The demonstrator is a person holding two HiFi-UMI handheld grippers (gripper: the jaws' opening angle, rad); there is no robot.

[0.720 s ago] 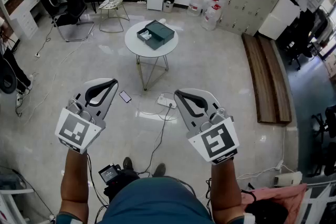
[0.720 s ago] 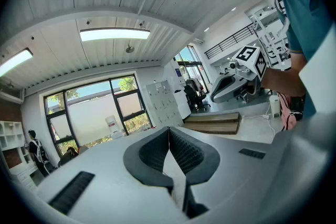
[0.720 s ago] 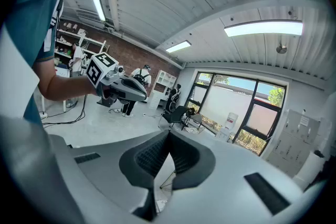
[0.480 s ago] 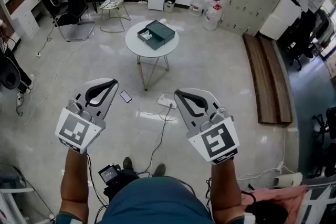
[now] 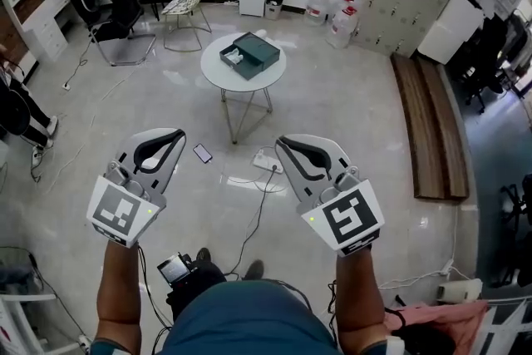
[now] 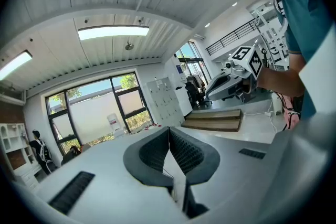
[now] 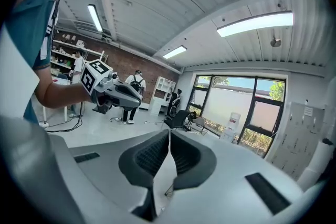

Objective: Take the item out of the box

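Dark green rectangular box, lying open on the round white table, is holding a small white item, seemingly light; pinching its raised edge looks wisest. Well short of it, left gripper and right gripper are hovering, jaws together, empty.

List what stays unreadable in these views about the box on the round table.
- Head view: the white item inside the green box on the round table is too small and far away to identify.
- Head view: how deep the box is, or whether anything more lies in it, is too small to tell.
- Left gripper view and right gripper view: neither shows the box.
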